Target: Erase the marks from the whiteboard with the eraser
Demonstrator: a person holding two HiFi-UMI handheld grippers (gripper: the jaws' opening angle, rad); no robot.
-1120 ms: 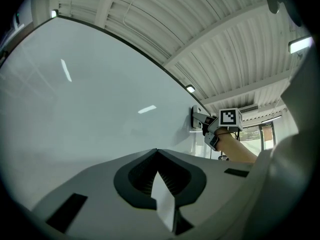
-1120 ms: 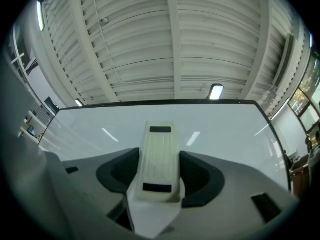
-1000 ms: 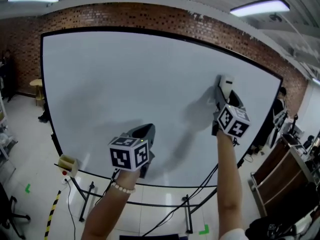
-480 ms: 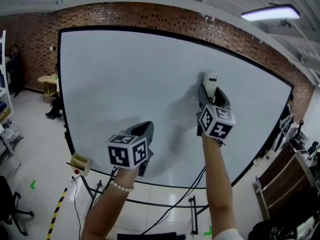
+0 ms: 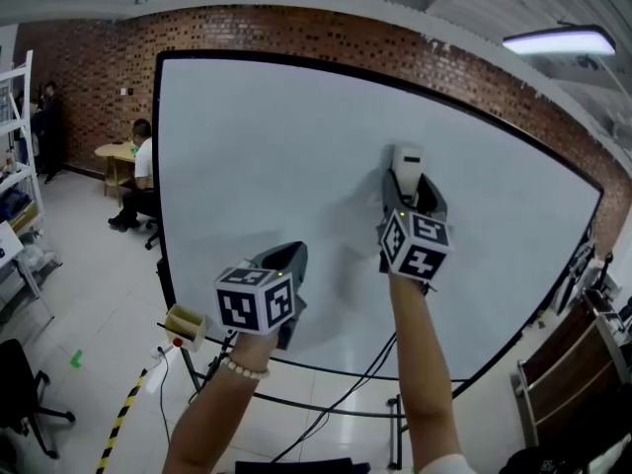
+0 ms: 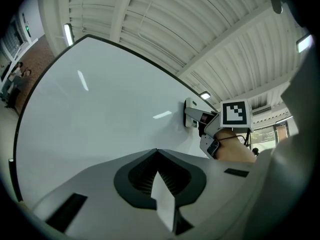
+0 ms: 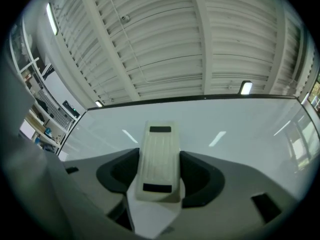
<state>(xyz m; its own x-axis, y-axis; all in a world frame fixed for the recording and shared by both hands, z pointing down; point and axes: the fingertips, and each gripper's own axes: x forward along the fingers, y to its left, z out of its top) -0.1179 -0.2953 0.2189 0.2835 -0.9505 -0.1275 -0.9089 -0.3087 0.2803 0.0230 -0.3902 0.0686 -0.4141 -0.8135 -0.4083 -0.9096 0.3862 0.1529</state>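
Note:
The whiteboard (image 5: 276, 166) is large, black-framed and on a stand; I see no marks on its surface. My right gripper (image 5: 407, 184) is shut on the white eraser (image 5: 407, 159) and holds it against the board right of centre. In the right gripper view the ribbed eraser (image 7: 159, 151) lies clamped between the jaws of the right gripper (image 7: 157, 184). My left gripper (image 5: 286, 257) hangs lower and to the left, near the board's bottom edge, shut with nothing in it. In the left gripper view the left gripper (image 6: 157, 153) has its jaws together, and the eraser (image 6: 190, 113) rests on the board.
A person (image 5: 146, 166) sits at a small table at far left, beside a shelf (image 5: 20, 117). A small box (image 5: 185, 324) hangs at the stand's lower left corner. Cables (image 5: 346, 393) run under the board. An office chair (image 5: 22, 393) stands bottom left, wooden furniture (image 5: 563, 383) at right.
My right gripper has slid the eraser leftward along the board. The head view has turned left, bringing the seated person into sight. My left gripper has hardly moved.

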